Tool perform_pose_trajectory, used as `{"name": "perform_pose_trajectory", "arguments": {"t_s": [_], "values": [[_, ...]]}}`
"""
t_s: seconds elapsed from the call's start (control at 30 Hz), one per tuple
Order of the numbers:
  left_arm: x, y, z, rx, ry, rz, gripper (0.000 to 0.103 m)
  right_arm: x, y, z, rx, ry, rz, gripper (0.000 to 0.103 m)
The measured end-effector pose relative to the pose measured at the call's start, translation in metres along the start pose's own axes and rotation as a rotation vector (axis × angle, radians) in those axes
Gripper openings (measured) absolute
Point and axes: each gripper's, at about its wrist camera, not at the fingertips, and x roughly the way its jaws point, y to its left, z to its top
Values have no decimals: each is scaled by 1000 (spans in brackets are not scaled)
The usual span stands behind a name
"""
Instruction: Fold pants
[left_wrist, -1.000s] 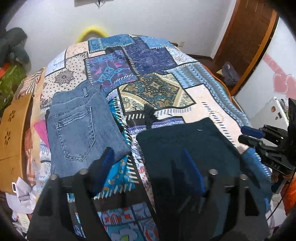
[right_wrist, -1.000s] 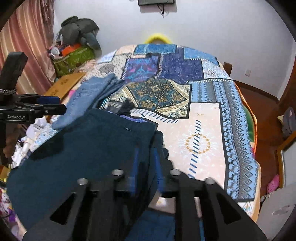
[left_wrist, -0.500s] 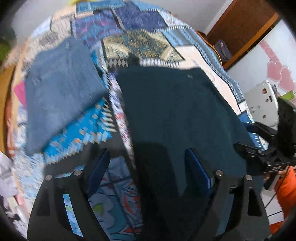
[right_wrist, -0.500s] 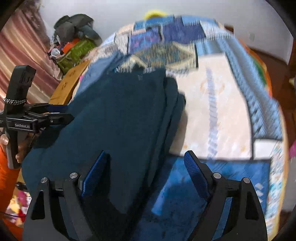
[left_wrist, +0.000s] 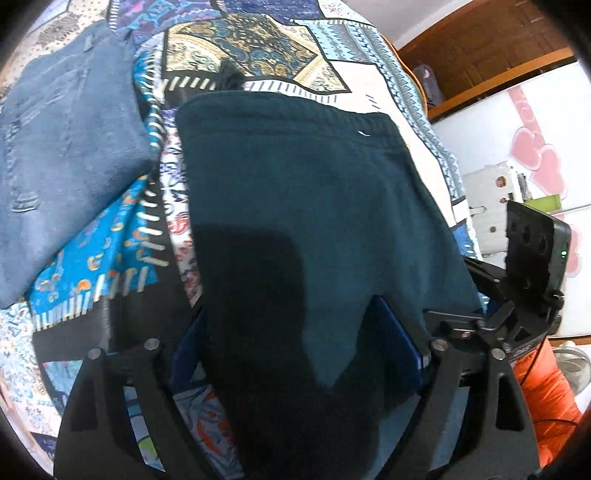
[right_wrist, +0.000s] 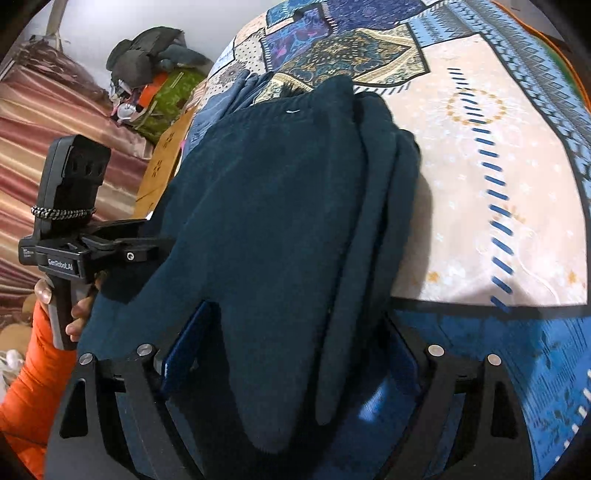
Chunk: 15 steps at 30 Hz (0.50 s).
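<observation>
Dark teal pants (left_wrist: 295, 184) lie folded on the patterned bedspread, waistband at the far end; they also show in the right wrist view (right_wrist: 280, 206). My left gripper (left_wrist: 295, 347) is open, its jaws wide on either side of the near left edge of the pants. My right gripper (right_wrist: 291, 354) is open too, its jaws straddling the near right edge, where several folded layers (right_wrist: 384, 206) stack up. Each gripper shows in the other's view: the right one (left_wrist: 517, 295) and the left one (right_wrist: 85, 240). Cloth lies between the blue pads (left_wrist: 397, 343); no grip shows.
Folded blue jeans (left_wrist: 62, 140) lie on the bed to the left of the teal pants. The patterned bedspread (right_wrist: 480, 184) spreads to the right. A clothes heap (right_wrist: 155, 74) and wooden board (right_wrist: 162, 155) stand beside the bed's left side.
Both grippers moved forward and down onto the near end of the teal pants. The right gripper went from shut to open; the left stayed open. The pants now fill both views.
</observation>
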Motion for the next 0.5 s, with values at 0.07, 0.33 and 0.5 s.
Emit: {"name": "perform_pose_trajectory", "arguments": {"t_s": [0.07, 0.33, 0.5], "values": [[2, -1, 2, 3, 12, -39, 78, 0, 1, 2, -1, 4, 17, 64], [-13, -15, -5, 49, -48, 29, 47, -9, 23, 8, -95, -27, -62, 30], [-42, -24, -10, 86, -123, 76, 41, -22, 43, 15, -179, -94, -91, 28]]}}
